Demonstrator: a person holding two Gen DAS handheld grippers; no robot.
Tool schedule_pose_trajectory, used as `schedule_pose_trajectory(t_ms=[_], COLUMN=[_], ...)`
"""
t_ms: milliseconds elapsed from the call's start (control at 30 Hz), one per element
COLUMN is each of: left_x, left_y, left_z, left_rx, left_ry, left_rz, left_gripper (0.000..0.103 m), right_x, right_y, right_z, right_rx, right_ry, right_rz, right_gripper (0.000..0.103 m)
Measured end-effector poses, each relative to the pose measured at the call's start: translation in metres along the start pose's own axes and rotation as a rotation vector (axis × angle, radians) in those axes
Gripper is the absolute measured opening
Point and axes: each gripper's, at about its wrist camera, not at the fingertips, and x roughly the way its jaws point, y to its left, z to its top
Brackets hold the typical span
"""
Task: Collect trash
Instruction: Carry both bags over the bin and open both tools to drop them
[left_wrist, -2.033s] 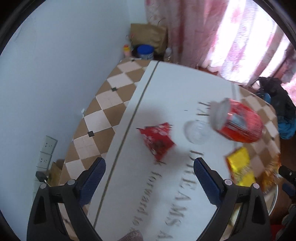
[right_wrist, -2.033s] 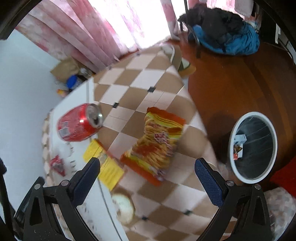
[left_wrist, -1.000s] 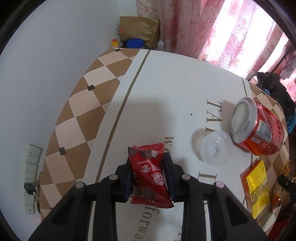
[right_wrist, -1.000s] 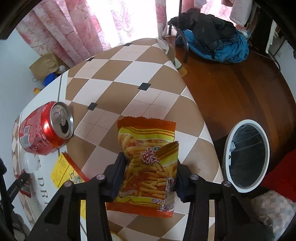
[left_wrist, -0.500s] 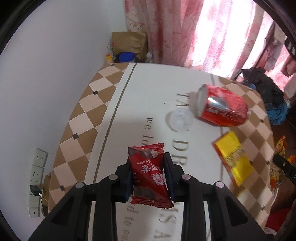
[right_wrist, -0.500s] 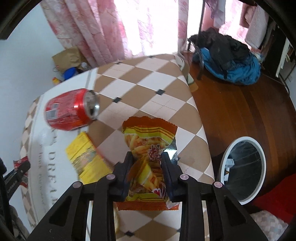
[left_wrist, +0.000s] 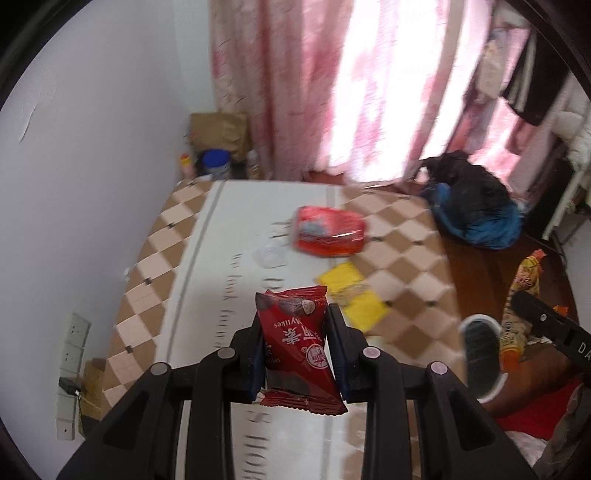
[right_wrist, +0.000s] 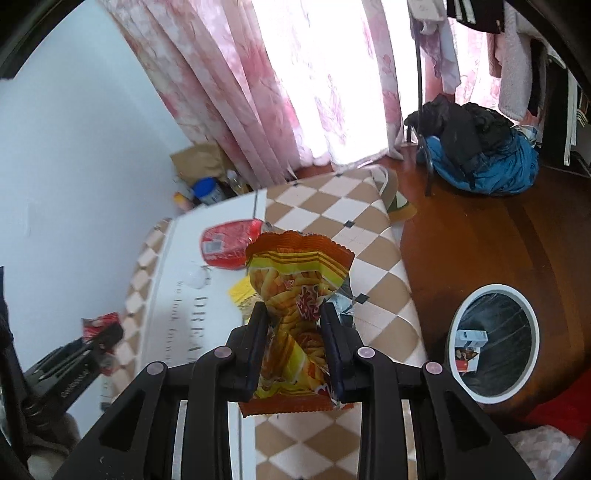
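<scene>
Wrappers sit pinched between both grippers' jaws.

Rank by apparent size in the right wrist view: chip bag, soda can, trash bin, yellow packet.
1. chip bag, though it is held closest to the lens, which inflates it
2. trash bin
3. soda can
4. yellow packet, mostly hidden behind the bag, so unsure

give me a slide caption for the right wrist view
Right gripper clamps a yellow chip bag above the table, white trash bin waiting on the floor.
</scene>
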Motion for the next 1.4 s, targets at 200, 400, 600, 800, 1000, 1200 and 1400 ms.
schedule_pose_trajectory(t_ms=[200, 400, 600, 800, 1000, 1200, 1400], left_x=[-0.029, -0.012, 0.039, 0.116, 0.187, 0.235, 0.245], left_y=[-0.081, -0.178, -0.272, -0.347, -0.387, -0.402, -0.396], left_z=[0.011, 0.018, 0.005, -0.023, -0.049, -0.070, -0.075], left_rx=[0.099, 0.206, 0.286, 0.357, 0.373, 0.364, 0.322], left_ry=[-0.030, -0.001, 0.103, 0.291, 0.511, 0.630, 0.640], left_rz=[-0.098, -0.180, -0.267, -0.332, -0.376, -0.353, -0.312], left_gripper=[0.026, 0.026, 0.026, 0.027, 0.027, 0.035, 0.087], right_x=[-0.064, -0.110, -0.101, -0.051, 0.014, 0.069, 0.098], right_y=[-0.052, -0.147, -0.246, -0.344, -0.412, -0.451, -0.468], right_z=[0.007, 0.018, 0.002, -0.033, -0.070, -0.094, -0.100], right_rx=[0.067, 0.160, 0.272, 0.402, 0.533, 0.602, 0.651], right_ry=[-0.060, -0.112, -0.061, 0.083, 0.223, 0.323, 0.361], right_rz=[0.005, -0.073, -0.139, -0.163, -0.138, -0.130, -0.144], right_gripper=[0.031, 0.031, 0.031, 0.031, 0.031, 0.031, 0.057])
